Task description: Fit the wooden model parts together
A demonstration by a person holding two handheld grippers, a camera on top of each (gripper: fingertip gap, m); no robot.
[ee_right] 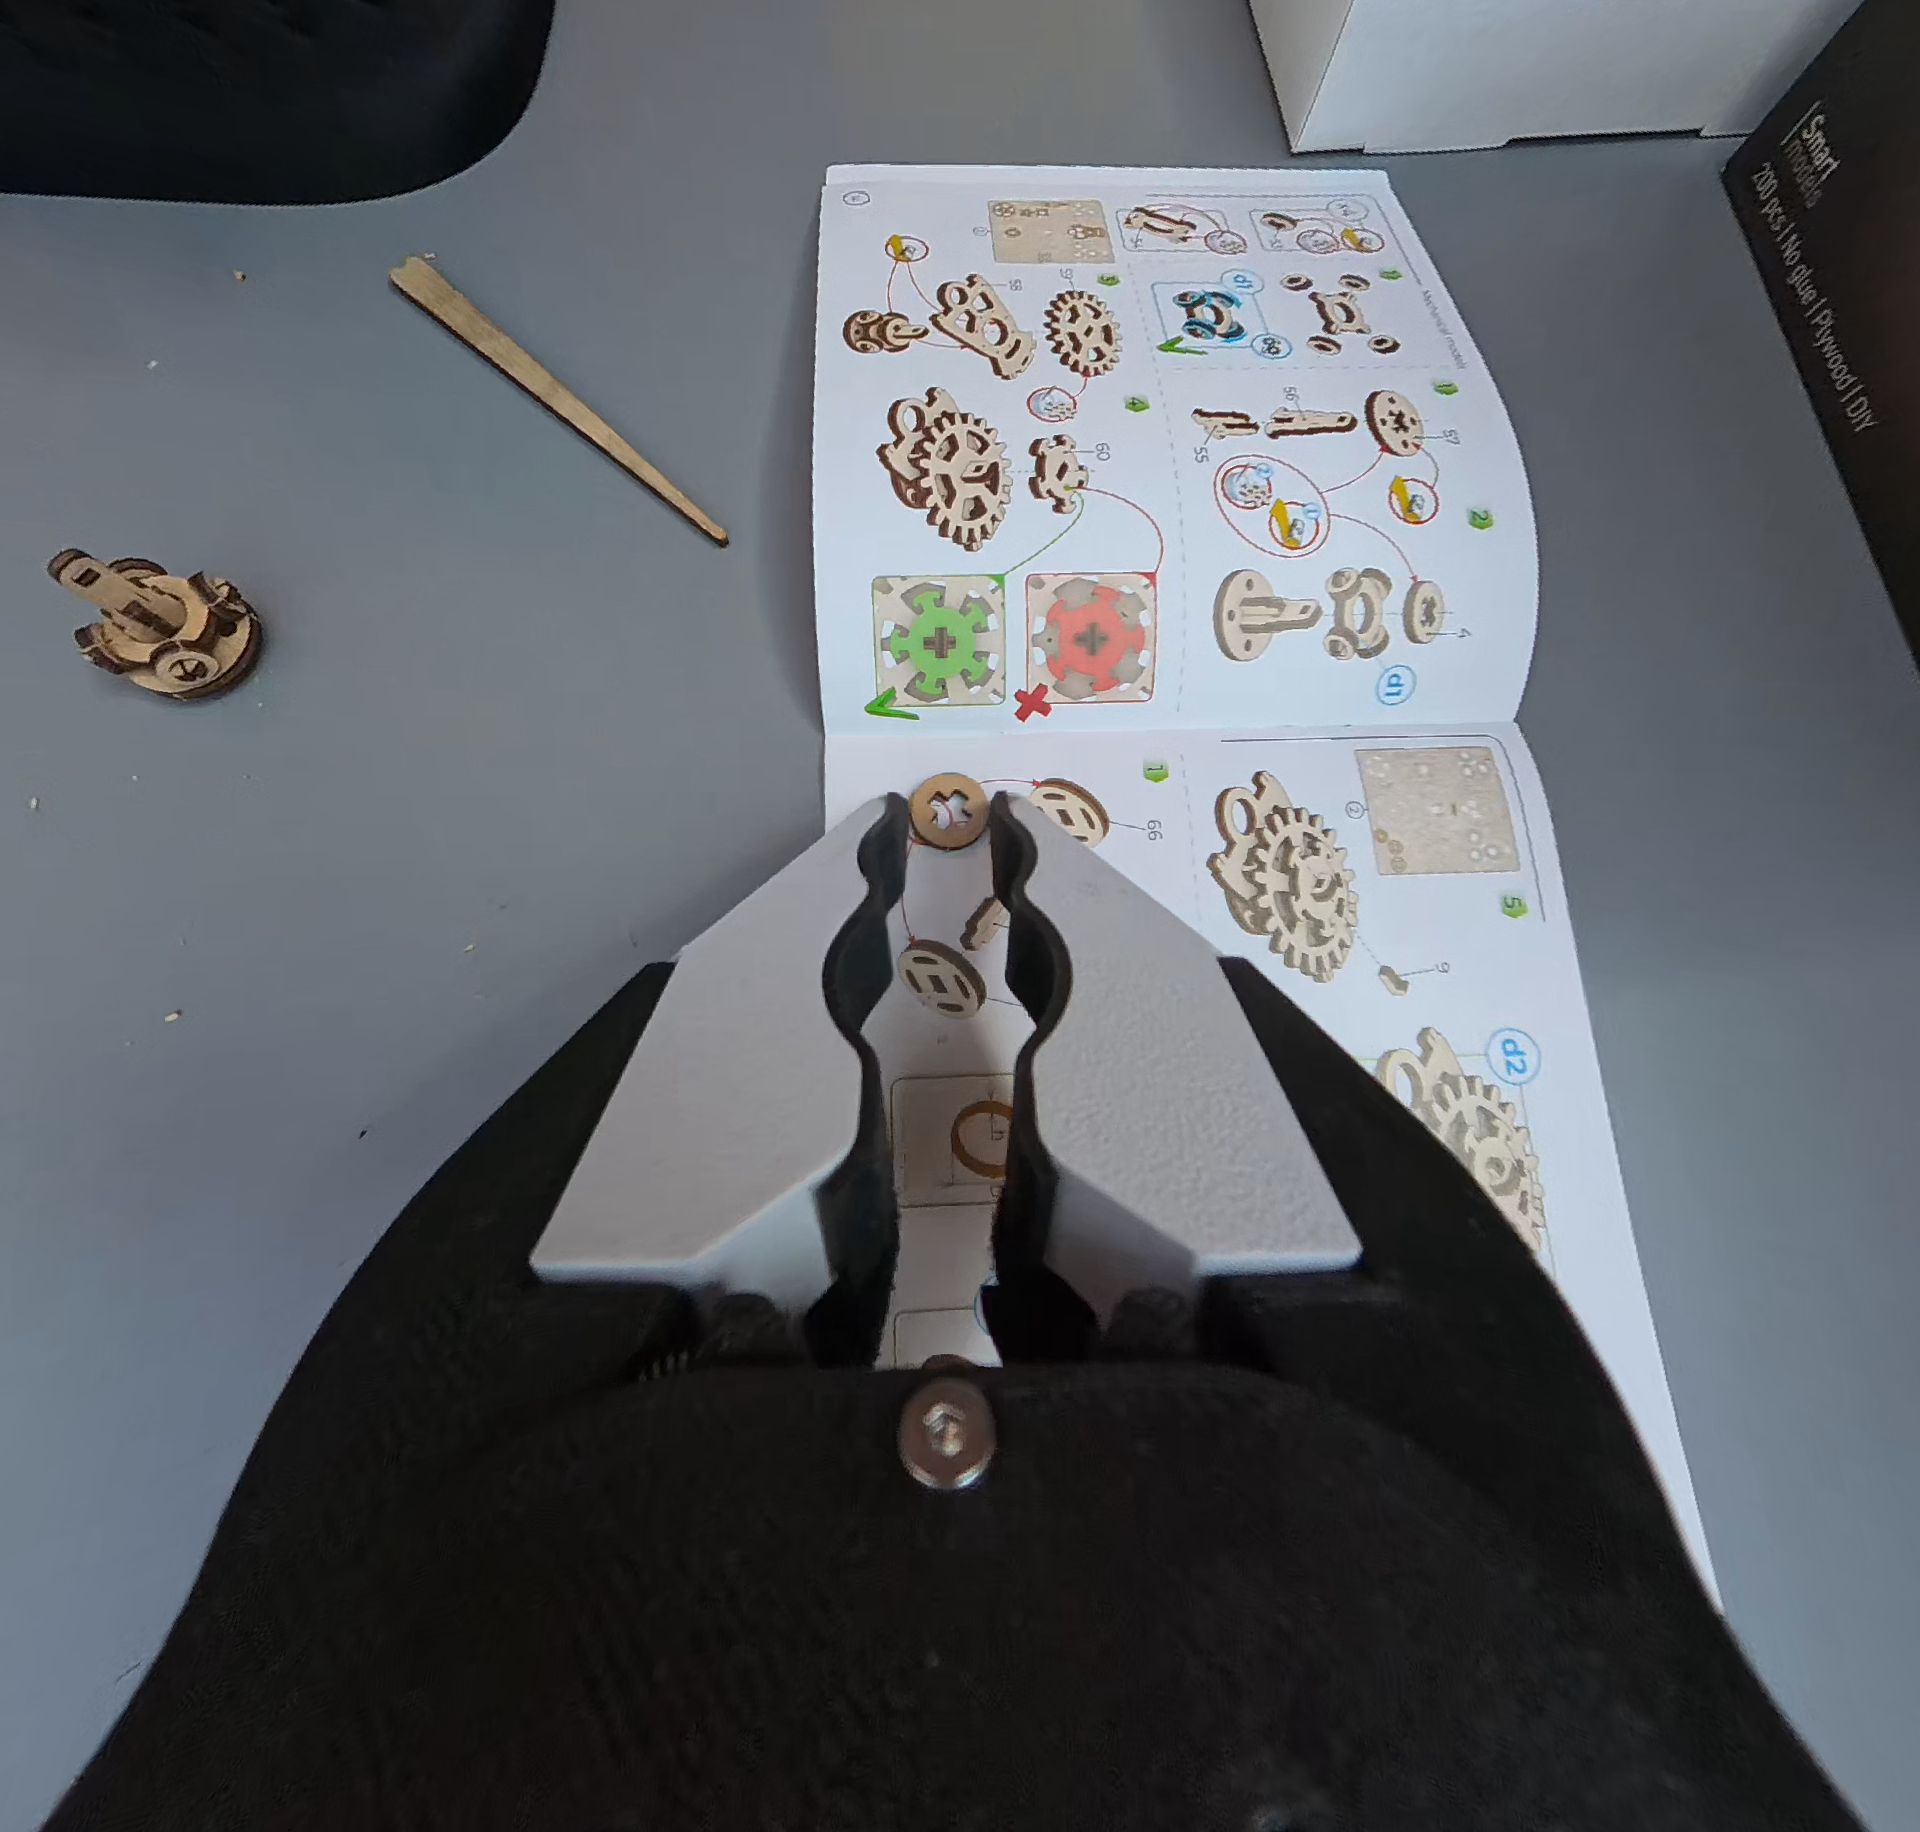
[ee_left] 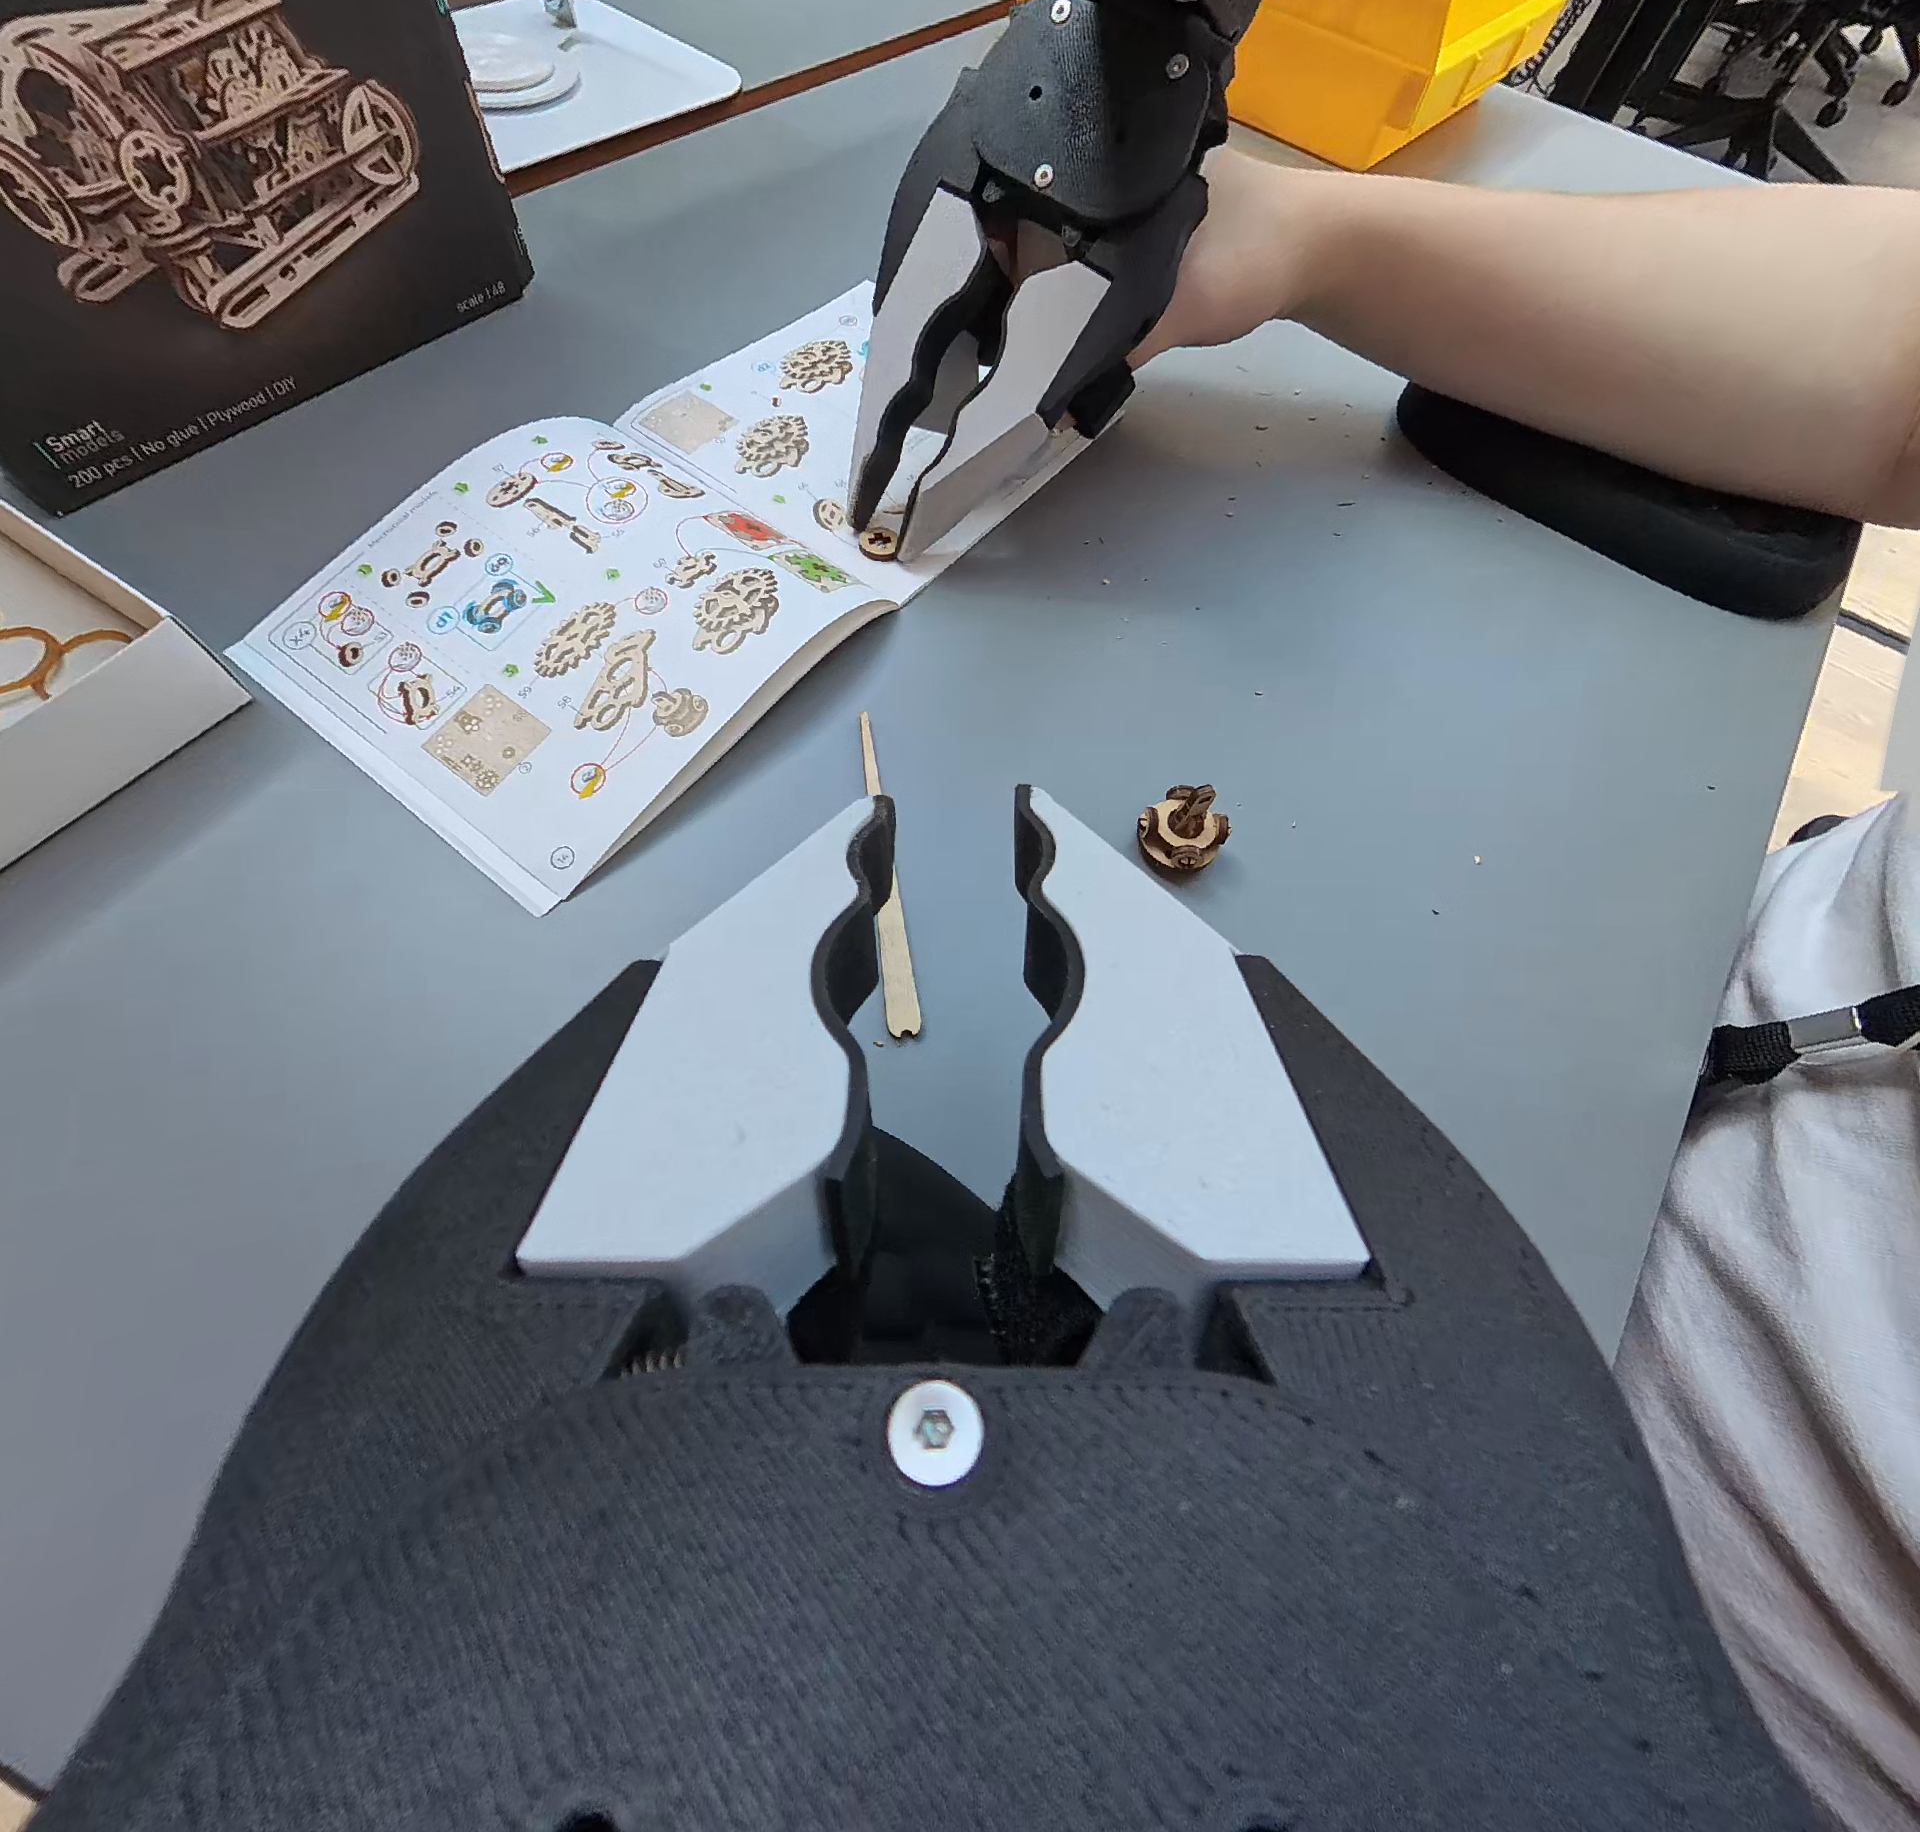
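Note:
A small round wooden disc [ee_right: 948, 812] with a cross-shaped hole lies on the open instruction booklet [ee_right: 1174, 535]. My right gripper [ee_right: 945, 808] points down at it, with one fingertip touching each side of the disc. The left wrist view shows the same gripper [ee_left: 881, 535] and disc [ee_left: 880, 543] on the booklet [ee_left: 520, 639]. My left gripper [ee_left: 954, 806] is open and empty above the grey table. A thin wooden stick [ee_left: 888, 899] lies under its left finger. A small assembled wooden part [ee_left: 1184, 826] sits to its right, also in the right wrist view [ee_right: 156, 624].
The black kit box [ee_left: 208, 172] stands at the back left. A white box [ee_right: 1507, 57] holding wooden rings sits beside the booklet. A black arm pad [ee_left: 1621, 525] lies under the person's forearm. A yellow bin [ee_left: 1403, 16] and a white tray [ee_left: 603, 78] are behind. About 15 centimeters separates my left fingertips from my right.

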